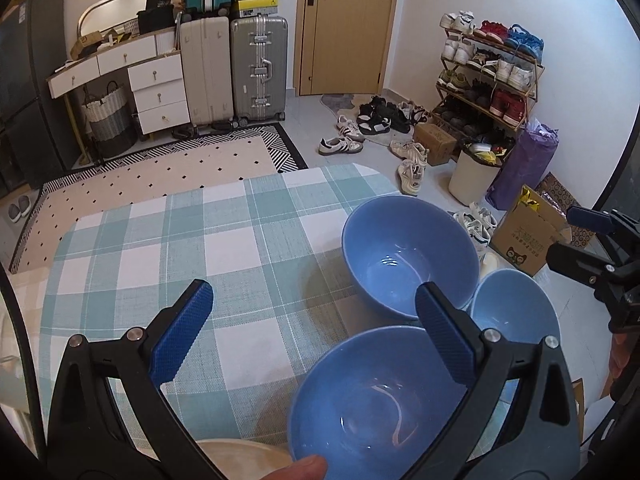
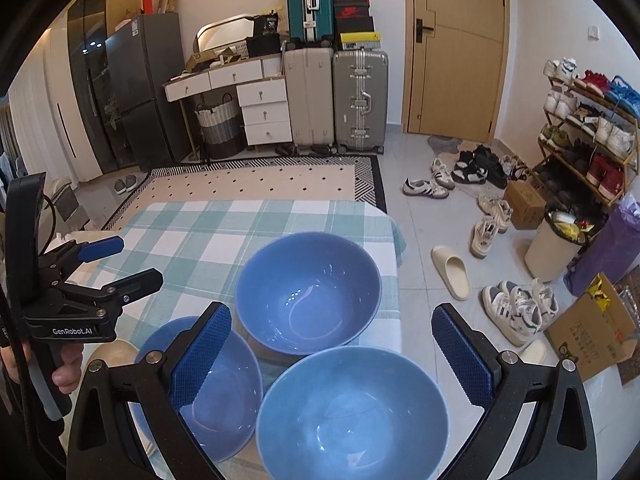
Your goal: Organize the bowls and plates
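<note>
Three blue bowls (image 2: 308, 292) (image 2: 352, 412) (image 2: 224, 392), clustered at right edge of checked tablecloth (image 1: 180, 240).
Left gripper (image 1: 314, 330) and right gripper (image 2: 332, 352): jaws apart, empty, above bowls.

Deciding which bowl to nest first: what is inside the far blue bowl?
The far blue bowl looks empty in both views; only light glints on its bottom. What lies under it is covered, apart from the checked tablecloth around it.
</note>
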A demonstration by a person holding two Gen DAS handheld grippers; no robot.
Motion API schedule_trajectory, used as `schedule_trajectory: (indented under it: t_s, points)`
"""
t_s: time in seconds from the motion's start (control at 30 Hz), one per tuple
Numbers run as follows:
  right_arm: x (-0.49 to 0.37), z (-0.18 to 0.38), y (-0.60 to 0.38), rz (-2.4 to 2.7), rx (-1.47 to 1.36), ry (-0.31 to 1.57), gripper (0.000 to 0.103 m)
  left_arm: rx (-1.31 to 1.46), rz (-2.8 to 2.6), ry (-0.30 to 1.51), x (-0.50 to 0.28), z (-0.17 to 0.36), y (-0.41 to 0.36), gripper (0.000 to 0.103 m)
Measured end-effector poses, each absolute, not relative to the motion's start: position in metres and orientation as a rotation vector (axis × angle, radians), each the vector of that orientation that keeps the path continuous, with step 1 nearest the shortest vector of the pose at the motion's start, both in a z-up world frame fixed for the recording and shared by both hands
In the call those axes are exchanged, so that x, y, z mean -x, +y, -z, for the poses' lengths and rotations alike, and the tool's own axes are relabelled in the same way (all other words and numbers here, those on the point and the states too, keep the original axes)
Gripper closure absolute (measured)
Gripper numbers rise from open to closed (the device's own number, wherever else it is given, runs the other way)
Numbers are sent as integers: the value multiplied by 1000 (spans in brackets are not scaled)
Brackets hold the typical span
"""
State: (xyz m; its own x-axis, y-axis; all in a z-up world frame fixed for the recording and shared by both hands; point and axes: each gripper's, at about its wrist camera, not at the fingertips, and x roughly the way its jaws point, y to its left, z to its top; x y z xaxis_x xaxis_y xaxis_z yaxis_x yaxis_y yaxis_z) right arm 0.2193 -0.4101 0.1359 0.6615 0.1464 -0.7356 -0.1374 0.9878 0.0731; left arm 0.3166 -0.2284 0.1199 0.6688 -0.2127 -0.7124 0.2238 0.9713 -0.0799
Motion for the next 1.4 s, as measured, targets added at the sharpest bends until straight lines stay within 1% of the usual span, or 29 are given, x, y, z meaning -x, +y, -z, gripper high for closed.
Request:
schedule_trajectory:
  t_s: [0.37, 0.9, 1.0, 1.07, 1.17, 1.23, 1.3, 1.4]
  points:
    - [-257, -103, -422, -112, -31, 900, 1, -1, 240, 876, -366, -86, -234, 2]
    - [-294, -56, -444, -73, -79, 988, 1, -13, 243, 986, -414, -40, -255, 3]
    - [-297, -47, -445, -77, -81, 1006, 1, -6, 257, 1007, -421, -32, -259, 5]
    - [-299, -44, -446, -79, -82, 1011, 2, -11, 261, 1020, -424, -27, -262, 9]
    - [-304, -38, -447, -91, -92, 1024, 7, -14, 274, 1028, -427, -23, -264, 12]
    - [-307, -34, -446, -98, -95, 1034, 15, -11, 286, 1032, -429, -21, -266, 13]
    - [-310, -30, -444, -105, -97, 1046, 18, -11, 298, 1043, -432, -18, -268, 15]
    - [-315, -24, -441, -120, -98, 1061, 25, -9, 324, 1064, -435, -13, -272, 24]
